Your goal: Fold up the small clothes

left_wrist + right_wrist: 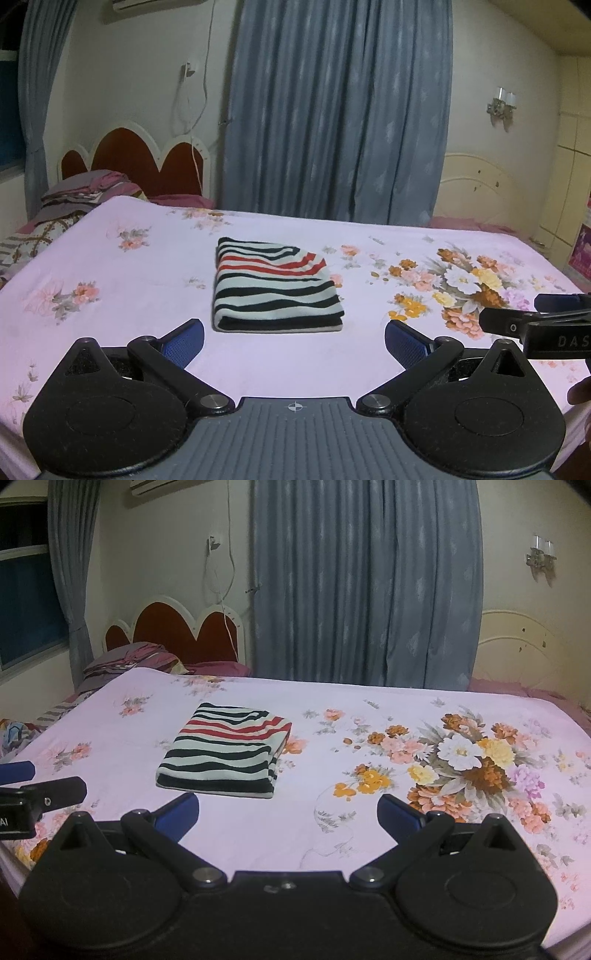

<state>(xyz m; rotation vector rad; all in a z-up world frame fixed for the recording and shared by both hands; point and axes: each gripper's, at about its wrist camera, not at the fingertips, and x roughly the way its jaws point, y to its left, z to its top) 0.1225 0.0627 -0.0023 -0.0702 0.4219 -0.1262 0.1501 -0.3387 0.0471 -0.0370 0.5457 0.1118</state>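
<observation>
Folded striped garment (pixel 275 290) on floral bed (pixel 129 325)

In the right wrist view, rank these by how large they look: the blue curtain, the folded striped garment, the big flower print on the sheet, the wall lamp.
1. blue curtain
2. folded striped garment and big flower print: too alike in apparent area to rank, and nearness to the camera skews both.
3. wall lamp, clearly smallest, though also farthest away.

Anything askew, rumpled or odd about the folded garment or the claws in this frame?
Nothing stands out. The striped garment lies folded in a neat rectangle on the floral bedsheet. The left claw and right claw are both open, short of it, touching nothing.
</observation>
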